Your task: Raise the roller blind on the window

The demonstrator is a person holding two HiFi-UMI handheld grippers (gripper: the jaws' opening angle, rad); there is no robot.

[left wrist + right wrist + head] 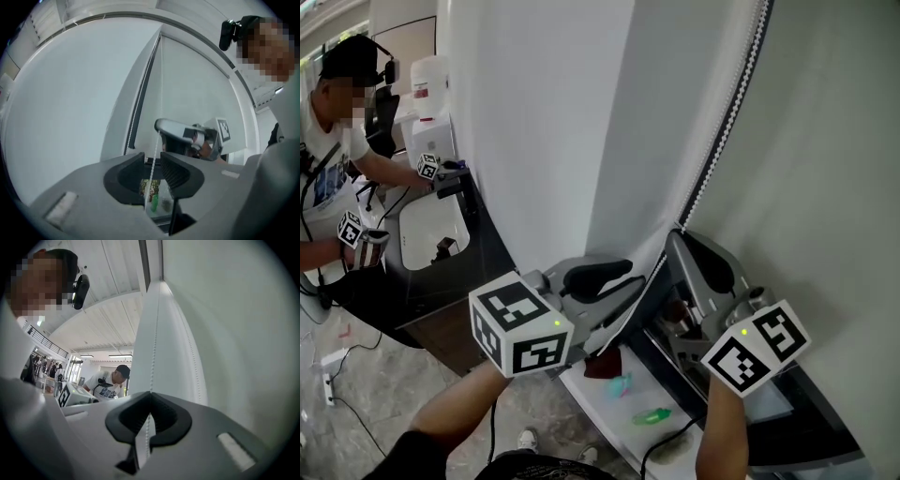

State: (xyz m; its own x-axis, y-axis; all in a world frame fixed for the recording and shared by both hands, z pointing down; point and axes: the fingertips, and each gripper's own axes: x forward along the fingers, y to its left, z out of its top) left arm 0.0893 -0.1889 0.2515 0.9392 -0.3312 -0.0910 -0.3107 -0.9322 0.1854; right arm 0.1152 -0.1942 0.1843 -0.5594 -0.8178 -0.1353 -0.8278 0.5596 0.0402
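The white roller blind hangs down the middle of the head view. Its bead chain runs from the top right down to both grippers. My right gripper is the upper one and is shut on the chain. In the right gripper view the jaws meet with the beads pinched between them. My left gripper sits just below and to the left. Its jaws stand open, and the chain passes loosely through the gap, touching neither pad. The right gripper shows above them.
Below the grippers is a white sill with small green items and a dark red object. At the far left another person with grippers works at a dark counter with a white sink. A plain wall fills the right.
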